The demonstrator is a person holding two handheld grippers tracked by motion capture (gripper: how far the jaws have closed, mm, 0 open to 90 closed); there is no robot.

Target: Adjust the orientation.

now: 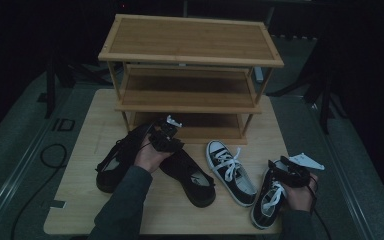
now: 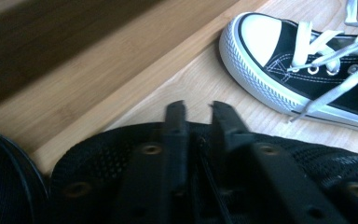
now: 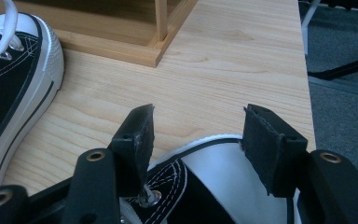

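Note:
Two black shoes lie at the table's left: one (image 1: 117,162) pointing toward the rack, and a mesh one (image 1: 192,180) (image 2: 98,154) beside it. My left gripper (image 1: 164,134) (image 2: 198,109) hovers over the mesh shoe's toe, its jaws a narrow gap apart with nothing visible between the tips. Two black-and-white sneakers lie at the right, one in the middle (image 1: 230,172) (image 2: 261,37) (image 3: 14,74) and one near the front edge (image 1: 267,202) (image 3: 214,172). My right gripper (image 1: 285,167) (image 3: 196,123) stands wide open above that sneaker's white toe cap, pads clear of it.
A three-tier bamboo shoe rack (image 1: 190,40) (image 2: 74,79) (image 3: 121,46) stands at the back of the wooden table (image 1: 90,130), its shelves bare. The table's right edge (image 3: 307,93) drops to grey floor with dark stand legs. A cable lies on the floor at left (image 1: 50,155).

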